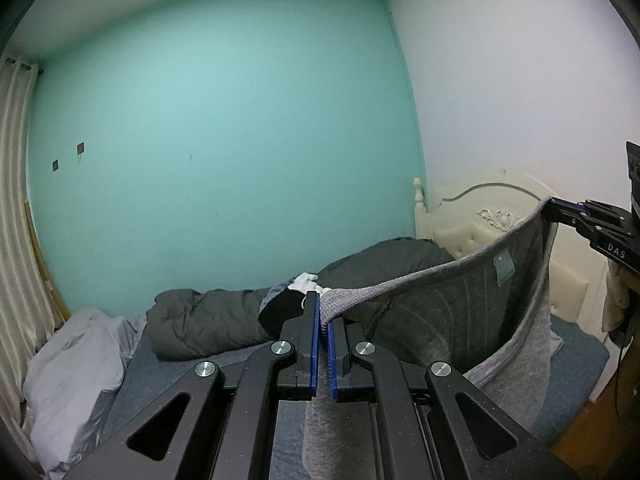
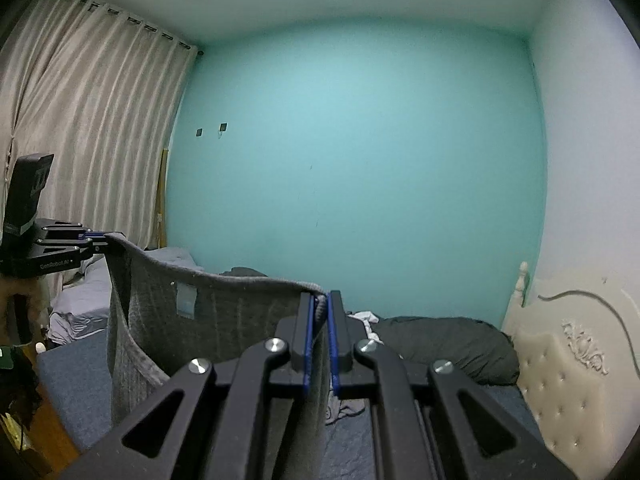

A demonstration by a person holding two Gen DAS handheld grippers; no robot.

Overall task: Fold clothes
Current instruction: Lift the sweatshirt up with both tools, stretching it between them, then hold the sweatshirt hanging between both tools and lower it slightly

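A grey knit garment (image 1: 460, 296) with a pale blue label hangs in the air, stretched between both grippers above the bed. My left gripper (image 1: 323, 310) is shut on one top corner of its ribbed edge. My right gripper (image 2: 322, 306) is shut on the other top corner; it also shows in the left wrist view (image 1: 560, 204) at the far right. The left gripper shows in the right wrist view (image 2: 98, 240) at the far left. The garment (image 2: 208, 312) sags between them and drapes down toward the blue bedsheet (image 2: 76, 376).
A dark grey duvet (image 1: 216, 320) and a pale grey pillow or sheet (image 1: 68, 364) lie on the bed. A cream tufted headboard (image 2: 560, 392) stands at the right, curtains (image 2: 80, 140) at the left. A wooden edge (image 1: 580, 436) borders the bed.
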